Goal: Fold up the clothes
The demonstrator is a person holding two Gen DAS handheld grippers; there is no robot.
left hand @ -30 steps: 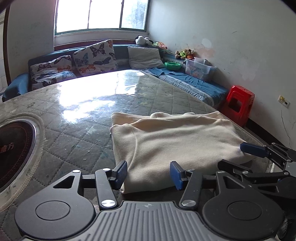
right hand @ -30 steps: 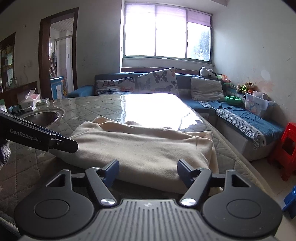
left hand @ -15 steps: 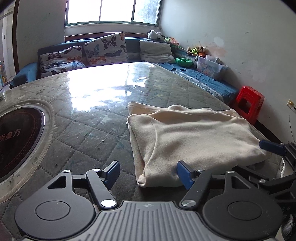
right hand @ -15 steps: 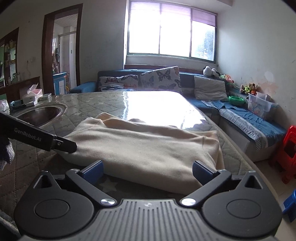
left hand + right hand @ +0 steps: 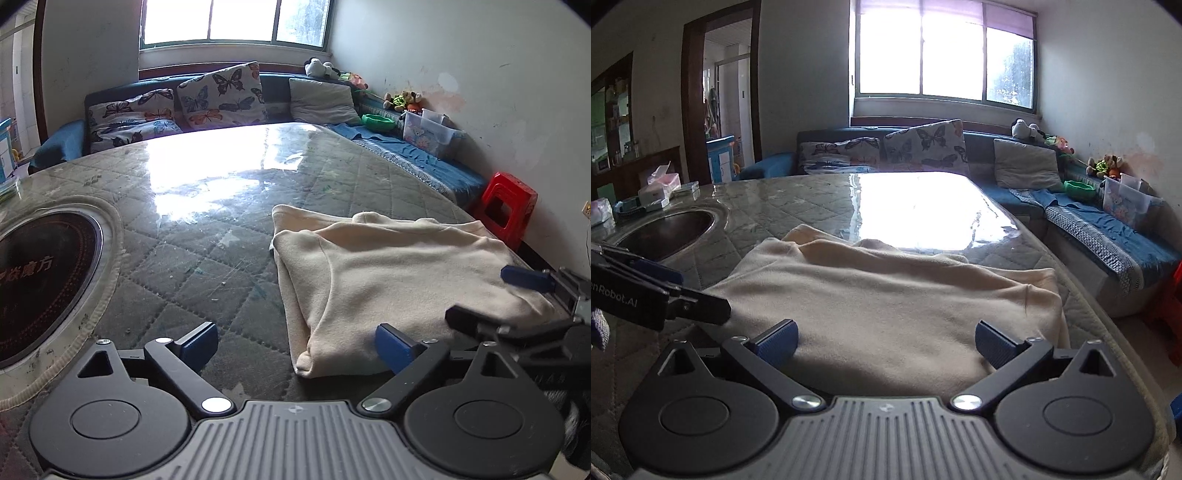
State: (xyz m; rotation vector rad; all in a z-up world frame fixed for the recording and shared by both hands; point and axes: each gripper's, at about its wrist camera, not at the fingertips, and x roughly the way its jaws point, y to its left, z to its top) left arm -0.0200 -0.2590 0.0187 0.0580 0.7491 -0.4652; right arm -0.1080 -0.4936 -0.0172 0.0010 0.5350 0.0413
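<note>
While the folded cream garment (image 5: 388, 284) lies on the quilted table (image 5: 207, 236) near its right edge, we hold our left gripper (image 5: 295, 343) and right gripper (image 5: 886, 339) spread wide, empty, at its near hem.

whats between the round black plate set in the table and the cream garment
Only bare quilted table cover under its clear sheet lies between the round black plate and the cream garment. The left wrist view shows it.
</note>
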